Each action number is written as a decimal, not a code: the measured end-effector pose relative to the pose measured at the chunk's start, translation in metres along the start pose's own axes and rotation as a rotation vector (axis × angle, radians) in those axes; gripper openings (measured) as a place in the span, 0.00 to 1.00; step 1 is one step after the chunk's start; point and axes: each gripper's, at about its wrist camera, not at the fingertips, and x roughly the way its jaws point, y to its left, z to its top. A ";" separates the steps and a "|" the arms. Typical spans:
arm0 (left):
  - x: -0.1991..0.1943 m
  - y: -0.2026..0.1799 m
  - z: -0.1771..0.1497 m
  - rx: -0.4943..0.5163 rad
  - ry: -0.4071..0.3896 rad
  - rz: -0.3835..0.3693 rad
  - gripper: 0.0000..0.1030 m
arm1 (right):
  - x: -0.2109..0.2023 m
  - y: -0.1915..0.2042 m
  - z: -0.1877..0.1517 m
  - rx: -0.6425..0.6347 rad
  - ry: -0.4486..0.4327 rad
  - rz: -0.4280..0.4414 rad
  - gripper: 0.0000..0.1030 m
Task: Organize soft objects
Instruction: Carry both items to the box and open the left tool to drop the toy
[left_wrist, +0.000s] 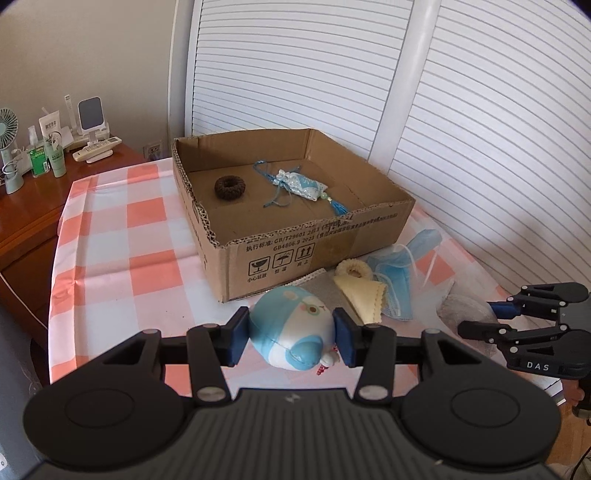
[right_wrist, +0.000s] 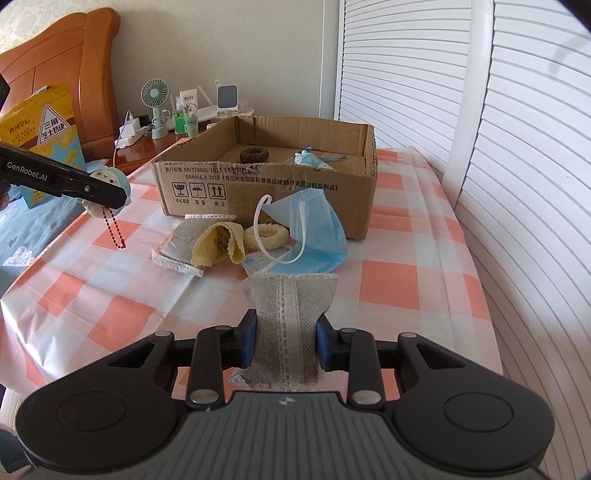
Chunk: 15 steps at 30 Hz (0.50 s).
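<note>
My left gripper (left_wrist: 291, 338) is shut on a blue and white plush toy (left_wrist: 291, 328), held above the checked table in front of the cardboard box (left_wrist: 314, 251). The toy also shows in the right wrist view (right_wrist: 110, 181), its red bead chain hanging down. My right gripper (right_wrist: 284, 345) is shut on a grey lace-trimmed cloth (right_wrist: 290, 314). The box (right_wrist: 266, 184) holds a brown hair scrunchie (left_wrist: 229, 187) and a blue sachet (left_wrist: 301, 184). In front of the box lie a blue face mask (right_wrist: 314, 229), a cream scrunchie (right_wrist: 266, 236), a yellow cloth (right_wrist: 221, 243) and another grey cloth (right_wrist: 181, 243).
A wooden bedside cabinet (left_wrist: 26, 206) with a fan, bottles and a phone stand sits to the left of the table. White slatted doors (left_wrist: 480, 110) stand behind and to the right. A yellow snack bag (right_wrist: 40, 136) leans by the wooden bed headboard.
</note>
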 end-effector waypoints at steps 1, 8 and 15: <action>-0.001 -0.001 0.001 -0.004 0.000 -0.004 0.46 | -0.002 -0.001 0.001 0.001 -0.002 0.001 0.35; -0.007 -0.005 0.011 -0.013 -0.009 -0.016 0.46 | -0.015 -0.007 0.009 -0.024 -0.022 0.011 0.35; -0.009 -0.013 0.025 0.012 -0.025 -0.003 0.46 | -0.026 -0.012 0.027 -0.037 -0.056 0.032 0.35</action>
